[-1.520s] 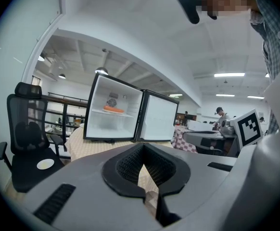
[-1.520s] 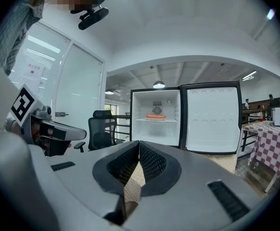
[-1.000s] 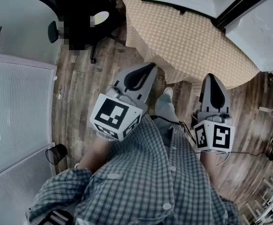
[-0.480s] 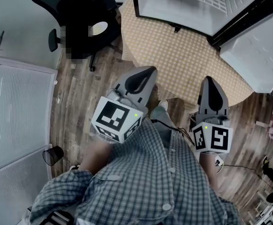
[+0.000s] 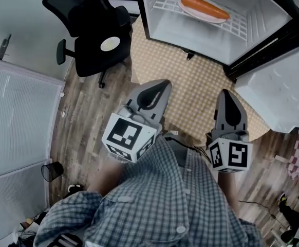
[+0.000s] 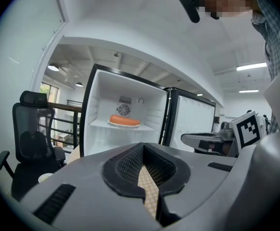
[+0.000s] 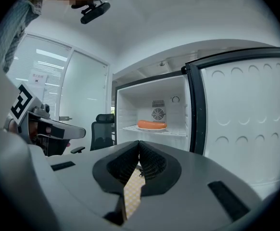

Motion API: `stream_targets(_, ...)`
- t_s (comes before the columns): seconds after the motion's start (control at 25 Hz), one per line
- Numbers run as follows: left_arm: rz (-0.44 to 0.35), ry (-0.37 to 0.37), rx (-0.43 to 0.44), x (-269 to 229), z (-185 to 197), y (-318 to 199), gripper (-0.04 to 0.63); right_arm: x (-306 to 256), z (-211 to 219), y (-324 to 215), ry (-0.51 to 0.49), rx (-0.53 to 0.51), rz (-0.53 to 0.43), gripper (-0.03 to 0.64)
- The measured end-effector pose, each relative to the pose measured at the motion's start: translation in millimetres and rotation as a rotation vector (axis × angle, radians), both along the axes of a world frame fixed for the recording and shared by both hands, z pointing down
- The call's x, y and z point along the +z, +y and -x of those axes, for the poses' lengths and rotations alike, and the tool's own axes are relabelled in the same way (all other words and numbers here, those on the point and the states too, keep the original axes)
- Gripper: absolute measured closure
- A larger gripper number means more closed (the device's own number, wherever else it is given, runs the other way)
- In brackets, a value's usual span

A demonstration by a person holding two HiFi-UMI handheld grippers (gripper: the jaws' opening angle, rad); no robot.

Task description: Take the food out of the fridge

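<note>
An orange sausage lies on a white plate on the wire shelf of the open fridge at the top of the head view. It also shows in the left gripper view as the sausage and in the right gripper view as the sausage, straight ahead and well out of reach. My left gripper and right gripper are held side by side over the checked rug, both pointing at the fridge. The left gripper is shut and empty, and so is the right gripper.
The fridge door stands swung open at the right. A black office chair sits left of the fridge. The beige checked rug lies before the fridge on wood flooring. A white ribbed panel and a dark bin are at the left.
Both grippers have advanced toward the fridge. Its interior, with the sausage on the plate, has come into the head view, and the chair has slid toward the frame's top.
</note>
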State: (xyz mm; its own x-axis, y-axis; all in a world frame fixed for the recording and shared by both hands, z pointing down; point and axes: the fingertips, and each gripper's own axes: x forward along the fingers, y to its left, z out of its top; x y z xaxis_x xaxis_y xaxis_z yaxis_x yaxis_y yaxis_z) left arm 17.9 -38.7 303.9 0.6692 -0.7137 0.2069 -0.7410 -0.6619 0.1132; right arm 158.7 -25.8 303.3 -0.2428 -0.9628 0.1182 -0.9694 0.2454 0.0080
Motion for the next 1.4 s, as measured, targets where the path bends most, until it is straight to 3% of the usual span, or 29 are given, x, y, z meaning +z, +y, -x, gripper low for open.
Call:
stream_targets(0.4,0.007,0.016,0.019,-6,-36,-26,0.591,4,-23,-24,-0.018,-0.003,0.018,0.606)
stream_targets(0.8,0.024,0.037,0.055,-10,-39,-51,0.591,8,-15,-52,-0.030,-0.004,0.047,0.606)
stream_targets(1.16,0.044,0.051,0.070,-11,-21,-76,0.591,12,4,-91,-0.128,-0.007,0.095,0.606)
stream_targets(1.4,0.056,0.057,0.069,-7,-10,-84,0.591,9,8,-119,-0.288,0.026,0.105,0.606)
